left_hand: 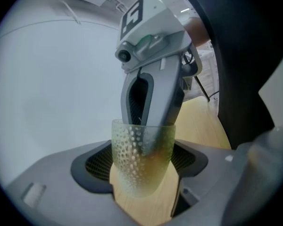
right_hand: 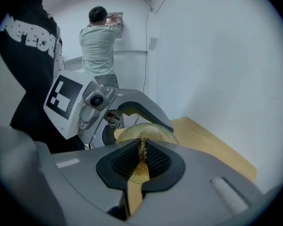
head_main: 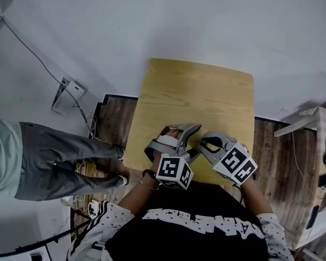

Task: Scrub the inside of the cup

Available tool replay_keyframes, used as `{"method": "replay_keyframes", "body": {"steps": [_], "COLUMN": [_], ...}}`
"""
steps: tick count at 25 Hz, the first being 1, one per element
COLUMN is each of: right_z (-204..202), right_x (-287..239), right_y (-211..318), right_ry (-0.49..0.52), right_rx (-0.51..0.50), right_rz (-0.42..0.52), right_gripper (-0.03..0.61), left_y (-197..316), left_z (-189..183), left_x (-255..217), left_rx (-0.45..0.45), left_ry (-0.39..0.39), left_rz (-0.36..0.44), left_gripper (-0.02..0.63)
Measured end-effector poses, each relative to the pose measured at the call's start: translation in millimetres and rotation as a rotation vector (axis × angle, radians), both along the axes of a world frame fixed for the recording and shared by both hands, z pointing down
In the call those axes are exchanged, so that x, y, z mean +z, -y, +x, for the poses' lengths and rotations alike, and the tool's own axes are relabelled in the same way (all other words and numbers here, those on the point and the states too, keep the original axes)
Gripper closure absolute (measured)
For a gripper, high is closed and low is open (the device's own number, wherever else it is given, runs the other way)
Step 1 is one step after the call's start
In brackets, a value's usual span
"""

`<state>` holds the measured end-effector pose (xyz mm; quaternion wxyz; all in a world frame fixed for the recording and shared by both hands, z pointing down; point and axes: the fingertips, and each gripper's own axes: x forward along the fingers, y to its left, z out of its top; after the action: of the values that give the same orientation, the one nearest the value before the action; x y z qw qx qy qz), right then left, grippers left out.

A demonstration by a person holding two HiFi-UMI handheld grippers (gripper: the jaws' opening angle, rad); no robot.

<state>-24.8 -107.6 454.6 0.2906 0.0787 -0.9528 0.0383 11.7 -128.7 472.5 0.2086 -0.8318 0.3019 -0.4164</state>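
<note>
We see a light wooden desk (head_main: 206, 91) pushed against a white wall (head_main: 206, 20), with dark plank floor (head_main: 115, 121) off its left edge. Beyond that edge, a person in grey trousers (head_main: 60, 159) stands near a wall socket (head_main: 66, 94) and its cable (head_main: 27, 48).

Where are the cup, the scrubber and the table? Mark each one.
cup (left_hand: 140, 160), left gripper view, dimpled wall between the jaws.
scrubber (right_hand: 142, 150), right gripper view, gold tuft between the jaws.
table (head_main: 201, 91), head view, bare wooden top.
</note>
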Motion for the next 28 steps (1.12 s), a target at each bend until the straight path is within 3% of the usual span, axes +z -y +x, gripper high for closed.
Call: {"method": "replay_keyframes", "body": {"steps": [7,20,25,28], "right_z": [-2.0,-2.8,-3.0,-4.6], "right_x": [0.9,-9.1,-13.6,-18.2], "right_y": [7.3,23.5,28.8,35.2], "right_ry": [0.138,0.513,0.607,0.641], "right_rx": [0.169,0.413,0.474,0.469], "right_rz": [-0.256,-0.775,-0.905,-0.916], "right_gripper": [0.551,0.552,0.552,0.554], "left_y": [4.5,12.2,15.7,18.0], "left_z": [-3.9,-12.5,-14.8,-17.9], "left_x": [0.3,-1.0,-2.8,-4.3], "left_rx": [0.029,0.047,0.055,0.056], "left_ry": [0.075,0.177,0.204,0.211], "left_rz": [0.064,0.147,0.173,0.187], "left_gripper": [0.245,0.244,0.244,0.244]}}
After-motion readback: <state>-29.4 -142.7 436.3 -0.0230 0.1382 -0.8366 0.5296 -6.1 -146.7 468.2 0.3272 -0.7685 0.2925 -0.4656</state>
